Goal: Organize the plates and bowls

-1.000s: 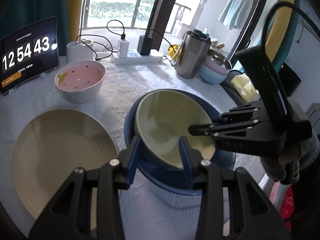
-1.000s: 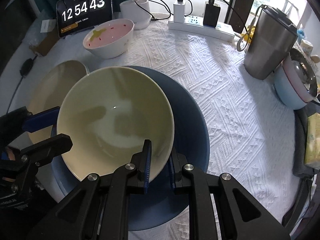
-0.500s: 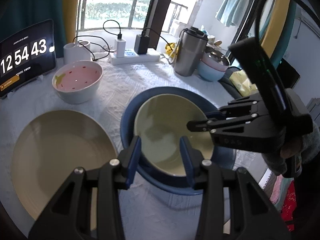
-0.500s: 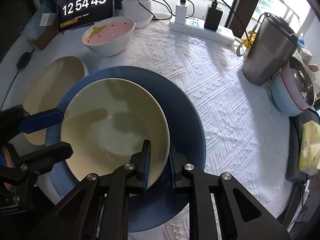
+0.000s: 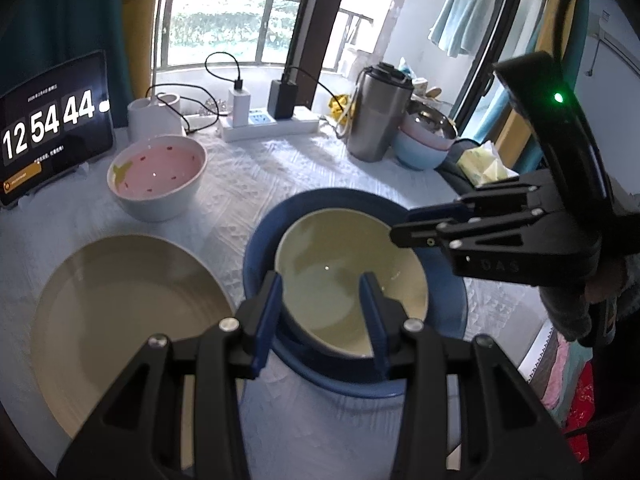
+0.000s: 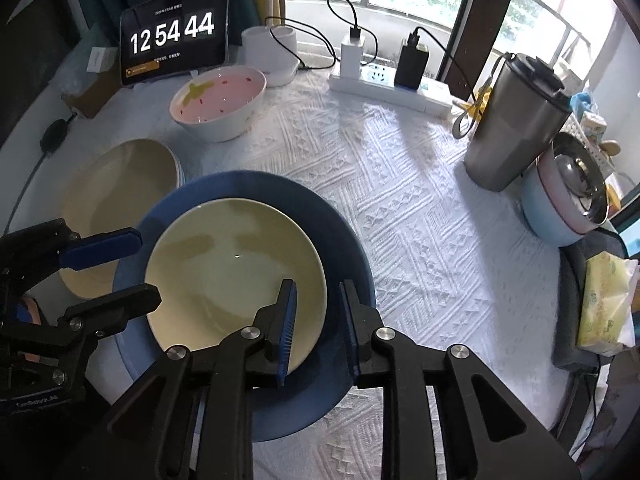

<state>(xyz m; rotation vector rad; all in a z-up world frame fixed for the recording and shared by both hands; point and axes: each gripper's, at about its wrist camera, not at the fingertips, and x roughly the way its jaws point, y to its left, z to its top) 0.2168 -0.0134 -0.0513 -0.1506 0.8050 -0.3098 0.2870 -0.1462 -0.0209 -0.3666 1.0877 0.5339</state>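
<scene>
- right gripper (image 6: 316,320) jaws just opened up, straddling the cream bowl (image 6: 236,264) rim, pads off it
- left gripper (image 5: 322,312) sits spread over the bowl's near edge, not pinching anything
- bowl's sitting in the blue plate (image 6: 344,232)
- cream plate (image 5: 120,312) just beside, pink bowl (image 5: 158,176) further back on the table (image 6: 420,208)

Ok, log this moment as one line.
stage: yellow bowl set in blue plate | right gripper: jaws just opening, astride rim | left gripper: open
</scene>
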